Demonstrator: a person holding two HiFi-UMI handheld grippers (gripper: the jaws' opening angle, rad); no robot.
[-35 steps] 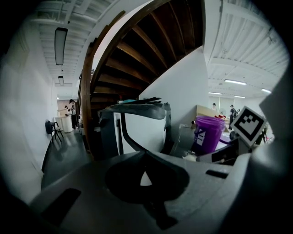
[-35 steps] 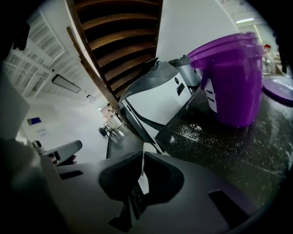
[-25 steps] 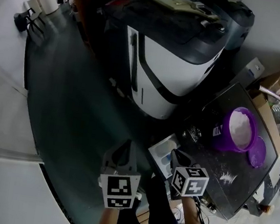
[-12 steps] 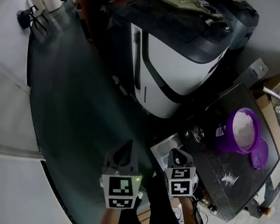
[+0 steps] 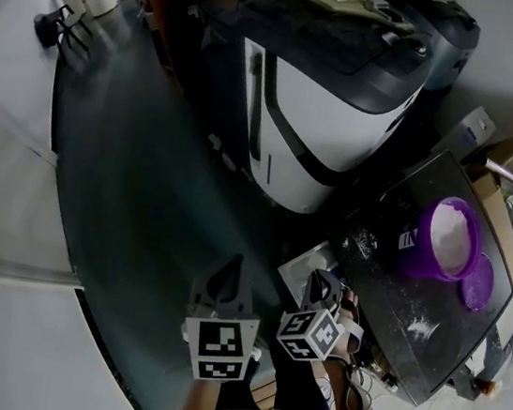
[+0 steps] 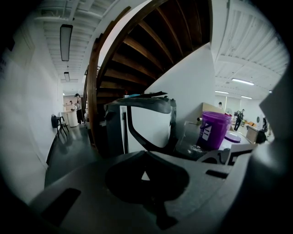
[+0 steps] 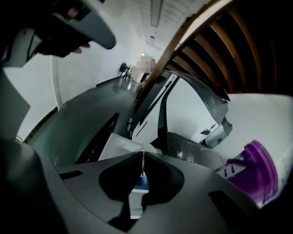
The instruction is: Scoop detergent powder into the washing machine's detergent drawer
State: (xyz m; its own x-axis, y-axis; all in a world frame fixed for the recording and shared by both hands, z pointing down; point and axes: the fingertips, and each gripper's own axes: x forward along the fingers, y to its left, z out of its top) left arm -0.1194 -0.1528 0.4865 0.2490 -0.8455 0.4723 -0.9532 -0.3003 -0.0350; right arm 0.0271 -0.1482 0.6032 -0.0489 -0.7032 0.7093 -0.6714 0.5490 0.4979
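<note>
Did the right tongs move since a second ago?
Yes. In the head view the right tongs have slid left, farther from the purple bucket, which barely shifted.

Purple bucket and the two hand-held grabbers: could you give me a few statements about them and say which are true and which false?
1. The purple bucket holds white powder. True.
2. Its lid is on it. False: the purple lid lies on the dark table beside the bucket.
3. The right gripper holds a scoop. False: its jaws are together with nothing between them.
4. The left gripper is shut and empty. True.
5. The white detergent drawer sits inside the washing machine. False: it lies apart from the machine, just ahead of the right gripper.
</note>
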